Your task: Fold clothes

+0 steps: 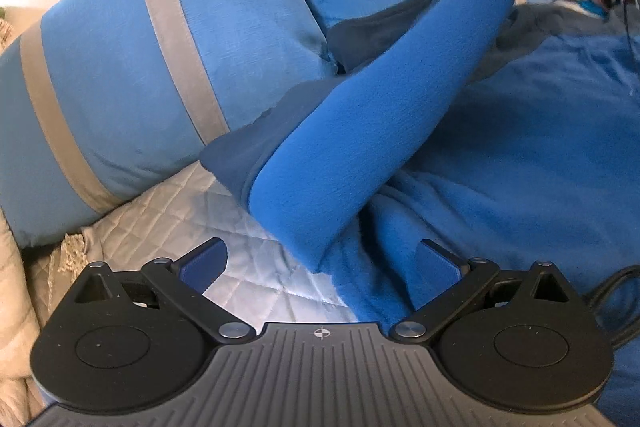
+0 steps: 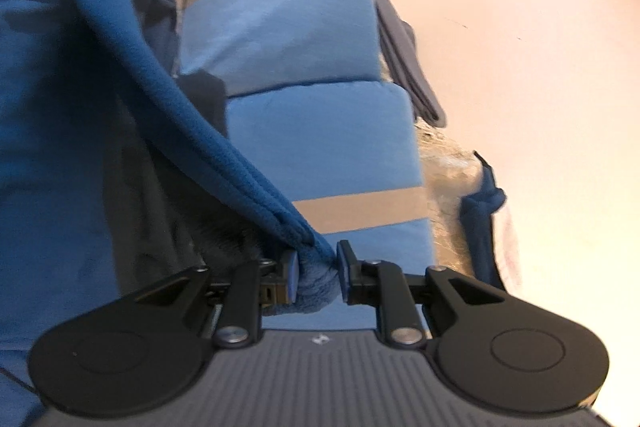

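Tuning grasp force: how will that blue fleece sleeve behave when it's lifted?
Probably floppy: the blue fleece sleeve sags in a curve from the right gripper. Likely light, since a bunched pinch carries it. Its fuzzy nap probably resists slipping.

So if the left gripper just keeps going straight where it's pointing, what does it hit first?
Most likely the blue fleece sleeve, which hangs straight ahead of the open left gripper. Its lower fold looks nearest, above the quilted cover, though depth is hard to judge.
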Tool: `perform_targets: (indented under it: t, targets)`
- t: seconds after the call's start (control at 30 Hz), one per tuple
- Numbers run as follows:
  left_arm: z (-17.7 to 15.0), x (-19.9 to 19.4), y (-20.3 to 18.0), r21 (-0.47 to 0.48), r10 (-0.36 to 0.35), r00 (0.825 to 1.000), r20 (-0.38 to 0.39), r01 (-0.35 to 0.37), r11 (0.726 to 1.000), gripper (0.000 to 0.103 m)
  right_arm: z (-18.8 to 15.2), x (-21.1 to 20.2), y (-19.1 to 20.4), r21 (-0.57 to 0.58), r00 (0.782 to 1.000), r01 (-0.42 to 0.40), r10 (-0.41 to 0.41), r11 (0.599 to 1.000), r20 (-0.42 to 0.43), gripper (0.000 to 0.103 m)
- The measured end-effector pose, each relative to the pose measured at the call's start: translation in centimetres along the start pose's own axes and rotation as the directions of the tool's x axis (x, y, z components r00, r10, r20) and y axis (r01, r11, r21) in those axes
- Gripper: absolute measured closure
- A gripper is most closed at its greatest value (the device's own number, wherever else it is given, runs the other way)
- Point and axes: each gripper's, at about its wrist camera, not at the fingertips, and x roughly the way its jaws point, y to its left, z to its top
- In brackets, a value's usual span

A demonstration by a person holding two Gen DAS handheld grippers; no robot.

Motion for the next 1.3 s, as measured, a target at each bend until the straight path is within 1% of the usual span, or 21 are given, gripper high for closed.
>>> perform_targets:
  t: [0.1, 0.17, 0.27, 0.33, 0.43, 0.47, 0.53, 0.57, 0.63, 0.67, 0.7, 0.8, 0.87, 0.97, 1.03, 1.1, 1.17, 1.27, 1.3]
  targets:
    - [-0.5, 0.6, -0.2, 0.061, 0.036, 0.999, -0.014, -0.035, 0.998, 0.001, -0.4, 0.7, -0.6, 0.011, 0.998, 0.051, -0.05, 0.999, -0.031, 0.074]
    - [-1.1, 0.7, -0.1, 0.093, 0.055, 0.998, -0.017, -0.053, 0.994, 0.001, -0.8, 1.4, -1.1, 0.026, 0.993, 0.092, -0.09, 0.995, -0.071, 0.073]
    - [-2.4, 0.9, 0.3, 0.12, 0.082, 0.996, -0.033, -0.078, 0.99, 0.001, -1.5, 2.0, -2.1, 0.063, 0.987, 0.118, -0.11, 0.991, -0.113, 0.072]
    - [-2.9, 0.8, 0.7, 0.111, 0.077, 0.996, -0.039, -0.072, 0.991, 0.001, -1.9, 2.3, -2.6, 0.066, 0.985, 0.128, -0.119, 0.99, -0.122, 0.071]
    - [-2.1, 0.0, 0.9, 0.048, 0.064, 0.997, -0.048, -0.062, 0.997, 0.003, -2.0, 2.1, -2.8, 0.061, 0.986, 0.122, -0.114, 0.991, -0.122, 0.07]
    - [-1.6, -0.5, 0.6, 0.047, 0.051, 0.998, -0.031, -0.049, 0.998, 0.003, -1.9, 2.0, -3.0, 0.062, 0.985, 0.128, -0.12, 0.99, -0.12, 0.07]
    - [-0.8, -1.5, -0.4, 0.071, 0.019, 1.0, 0.019, -0.02, 0.997, 0.003, -1.8, 1.7, -3.3, 0.063, 0.984, 0.14, -0.132, 0.988, -0.117, 0.07]
    - [-0.4, -1.8, -0.9, 0.094, 0.013, 0.999, 0.04, -0.017, 0.995, 0.003, -1.7, 1.6, -3.5, 0.067, 0.984, 0.142, -0.134, 0.988, -0.115, 0.07]
    - [0.3, -1.6, -2.3, 0.156, 0.039, 0.998, 0.058, -0.047, 0.987, 0.003, -1.6, 1.6, -4.1, 0.077, 0.984, 0.148, -0.138, 0.986, -0.116, 0.07]
    - [0.6, -1.2, -3.0, 0.186, 0.056, 0.997, 0.059, -0.067, 0.98, 0.005, -1.5, 1.6, -4.3, 0.084, 0.983, 0.151, -0.14, 0.985, -0.118, 0.07]
    - [0.8, -0.7, -3.5, 0.207, 0.068, 0.996, 0.056, -0.078, 0.975, 0.011, -1.5, 1.6, -4.6, 0.09, 0.983, 0.153, -0.142, 0.984, -0.12, 0.07]
    - [1.2, 0.5, -4.5, 0.258, 0.101, 0.994, 0.052, -0.111, 0.96, 0.011, -1.4, 1.5, -5.0, 0.109, 0.982, 0.157, -0.144, 0.982, -0.125, 0.07]
    - [1.2, 0.9, -5.0, 0.296, 0.14, 0.988, 0.063, -0.153, 0.943, 0.011, -1.5, 1.3, -5.0, 0.118, 0.982, 0.157, -0.142, 0.98, -0.127, 0.07]
    - [0.8, 1.2, -5.0, 0.355, 0.207, 0.977, 0.055, -0.214, 0.91, 0.011, -1.8, 0.9, -4.8, 0.124, 0.982, 0.155, -0.14, 0.98, -0.124, 0.07]
    - [0.2, 0.9, -4.4, 0.371, 0.228, 0.971, 0.068, -0.237, 0.898, 0.011, -2.0, 0.7, -4.7, 0.127, 0.984, 0.149, -0.134, 0.981, -0.121, 0.07]
    - [-0.3, 0.3, -3.7, 0.369, 0.248, 0.965, 0.087, -0.263, 0.891, 0.011, -2.3, 0.6, -4.5, 0.128, 0.985, 0.14, -0.126, 0.982, -0.117, 0.069]
    - [-0.4, -0.2, -3.0, 0.347, 0.252, 0.963, 0.092, -0.268, 0.898, 0.011, -2.5, 0.3, -4.2, 0.126, 0.987, 0.13, -0.117, 0.983, -0.11, 0.069]
    - [-0.4, -0.9, -2.2, 0.283, 0.236, 0.97, 0.063, -0.244, 0.927, 0.011, -2.8, 0.0, -3.6, 0.127, 0.99, 0.11, -0.098, 0.986, -0.1, 0.069]
    - [-0.4, -1.0, -2.3, 0.277, 0.228, 0.972, 0.061, -0.236, 0.931, 0.011, -2.8, -0.1, -3.5, 0.128, 0.991, 0.105, -0.093, 0.986, -0.097, 0.069]
